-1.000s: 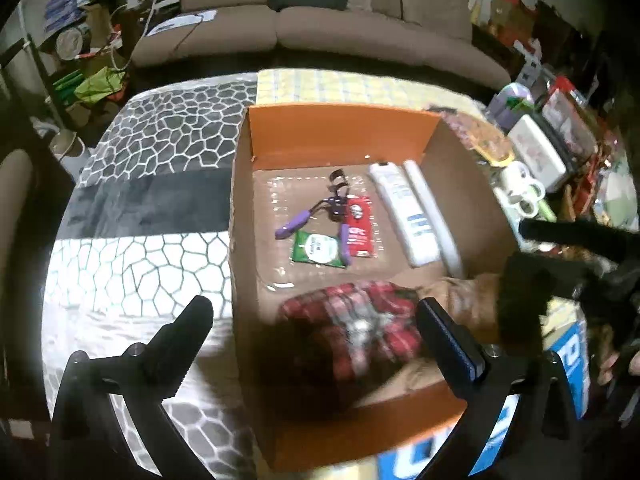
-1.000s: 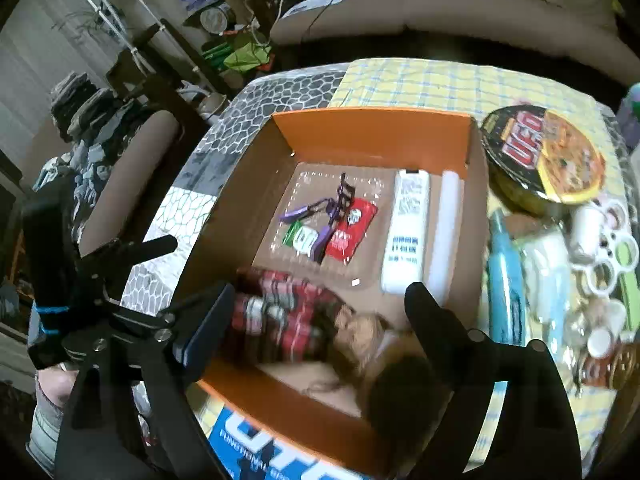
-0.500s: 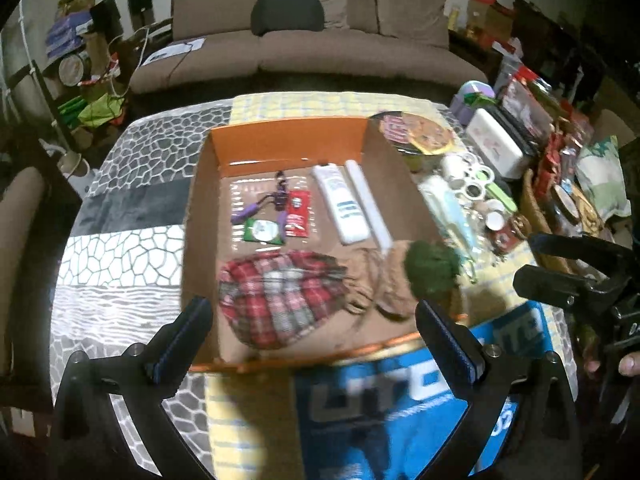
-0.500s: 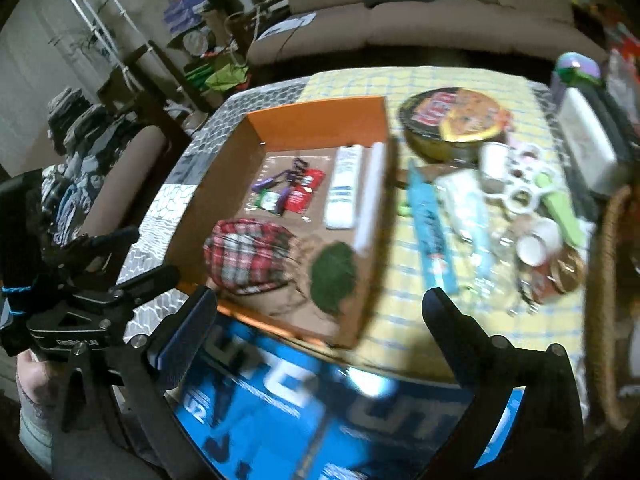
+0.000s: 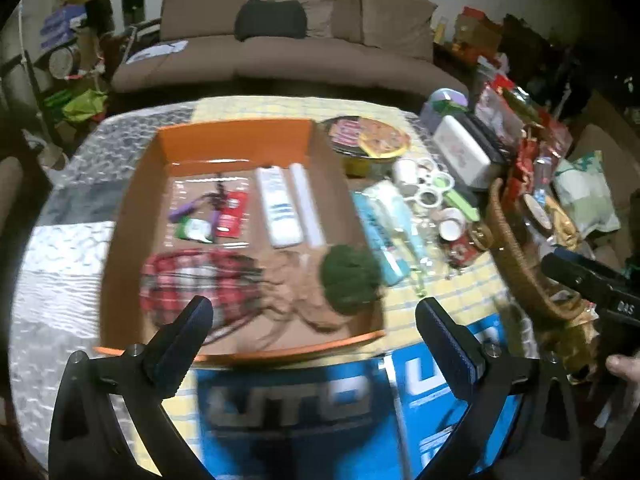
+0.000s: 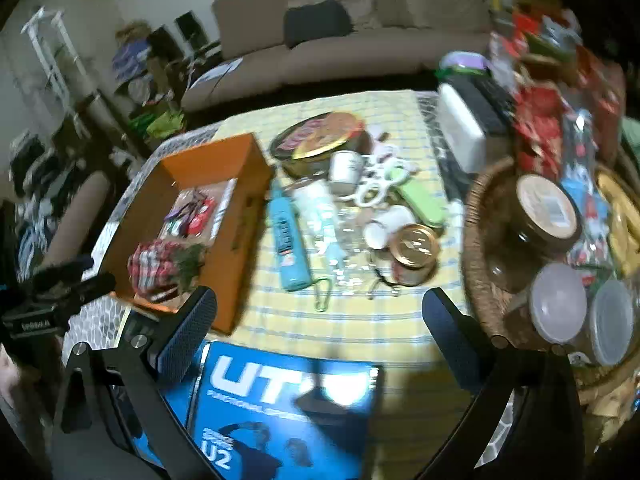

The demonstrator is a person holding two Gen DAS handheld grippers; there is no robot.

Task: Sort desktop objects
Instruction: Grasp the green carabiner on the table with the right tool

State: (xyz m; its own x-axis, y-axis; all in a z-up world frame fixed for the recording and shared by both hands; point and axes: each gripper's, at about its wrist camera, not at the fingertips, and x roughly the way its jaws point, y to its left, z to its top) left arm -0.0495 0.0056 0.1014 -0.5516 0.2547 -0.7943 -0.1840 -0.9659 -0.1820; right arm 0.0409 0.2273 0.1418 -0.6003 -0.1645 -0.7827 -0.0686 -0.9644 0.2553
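A brown sofa stands behind the bench, which wears a yellow checked cloth. On the bench's left part sits an orange cardboard box, open at the top. Inside it, near the front wall, lie a red plaid pouch and, to its right, a tan cloth with a dark green pompom against the right wall. Farther back in the box lie a white remote, a white tube just beside it, and a cluster of small packets, red, green and purple. A blue printed box lies at the bench's near edge, in front of the orange box. To the right of the orange box are a round noodle bowl, a blue bottle, a white cup, white scissors and a gold-lidded tin. A wicker basket at the far right holds jars. The left gripper hangs above the front of the orange box, its jaws spread wide with nothing between them. The right gripper hangs over the checked cloth to the right of the box; its jaws have just been opening and stand wide apart, empty.
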